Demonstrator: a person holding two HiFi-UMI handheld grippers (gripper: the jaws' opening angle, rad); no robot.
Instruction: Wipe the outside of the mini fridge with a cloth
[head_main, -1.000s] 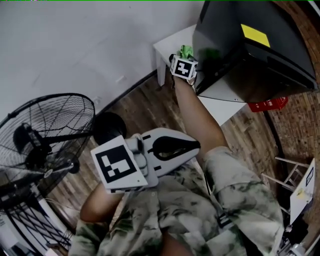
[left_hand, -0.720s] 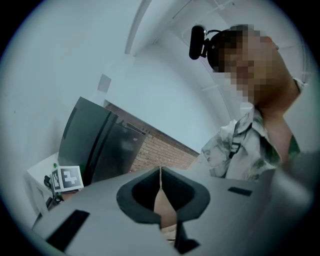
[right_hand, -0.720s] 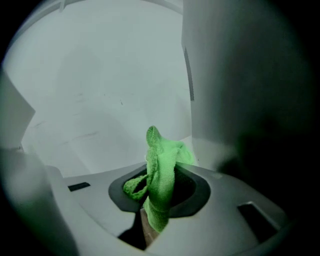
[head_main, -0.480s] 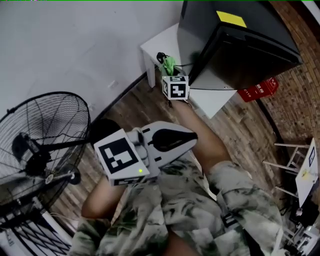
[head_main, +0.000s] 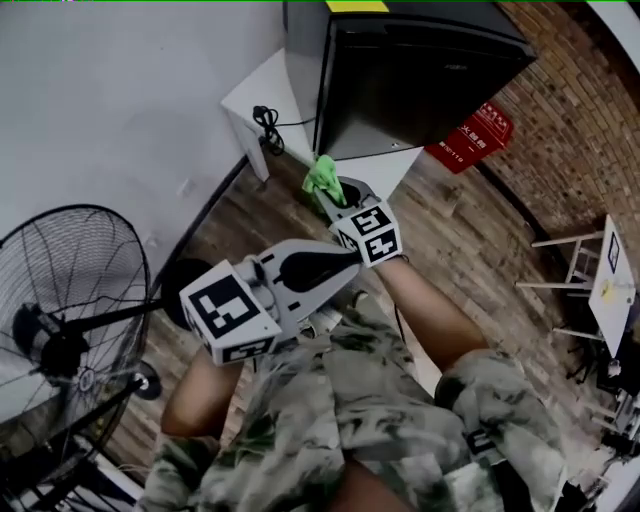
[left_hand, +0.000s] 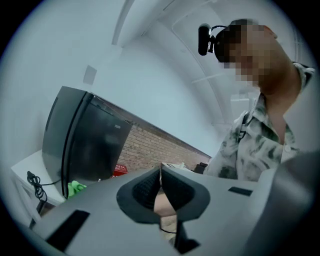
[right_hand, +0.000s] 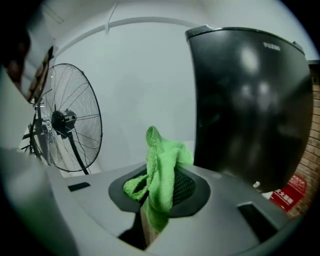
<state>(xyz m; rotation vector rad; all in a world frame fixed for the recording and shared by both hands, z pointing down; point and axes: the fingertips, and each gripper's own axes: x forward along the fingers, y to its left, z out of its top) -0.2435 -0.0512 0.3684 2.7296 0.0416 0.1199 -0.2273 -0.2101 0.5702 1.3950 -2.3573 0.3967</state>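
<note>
A person looks down at two hand-held grippers in front of a black fridge. The fridge stands upright on a low white table against a pale wall, with its door shut.

The right gripper is clamped on a green cloth. The cloth bunches up out of the jaws and stands above them, with a fold hanging down between them. The cloth is not touching the fridge; it is held in the air near the table's edge.

From this gripper the fridge lies ahead and to the right, its dark side rising tall beside the cloth. The fridge's long axis is vertical, so a wipe would likely run up and down a face, or across it.

The left gripper sits lower, close to the person's body, with its jaws together on nothing. It points towards the fridge but is farther off. The right gripper is the nearer one, and would need to go forward to bring cloth to fridge.

A standing fan is off to the left, well apart.
</note>
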